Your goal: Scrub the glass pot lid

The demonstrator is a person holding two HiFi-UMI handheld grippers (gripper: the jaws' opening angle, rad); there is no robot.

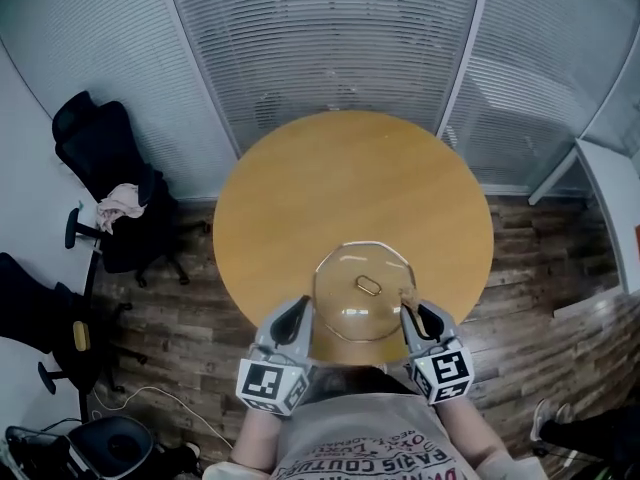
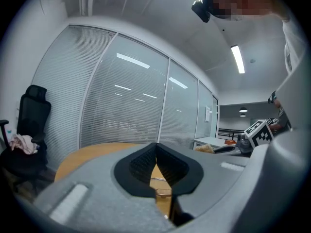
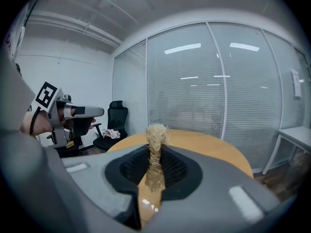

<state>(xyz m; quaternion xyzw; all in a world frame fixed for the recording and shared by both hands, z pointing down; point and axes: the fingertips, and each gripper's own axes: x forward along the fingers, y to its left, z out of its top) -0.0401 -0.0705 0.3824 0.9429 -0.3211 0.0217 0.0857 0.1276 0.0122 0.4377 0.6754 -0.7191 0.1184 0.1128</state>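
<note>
The glass pot lid (image 1: 350,308), with a metal loop handle (image 1: 368,286), lies on the round wooden table (image 1: 350,188) near its front edge. My left gripper (image 1: 302,308) is at the lid's left rim with its jaw tips pressed together. In the left gripper view a bit of the lid (image 2: 163,192) shows through the gap lower down, and I cannot tell if the rim is pinched. My right gripper (image 1: 410,306) sits at the lid's right rim, shut on a tan fibre scrubber (image 3: 155,152) that sticks up past the pads (image 3: 177,166).
Two black office chairs (image 1: 110,183) (image 1: 40,318) stand left of the table, one with a pink cloth on it. Glass walls with blinds (image 1: 330,48) close the far side. A white desk (image 1: 612,203) is at the right. A cable (image 1: 150,398) lies on the floor.
</note>
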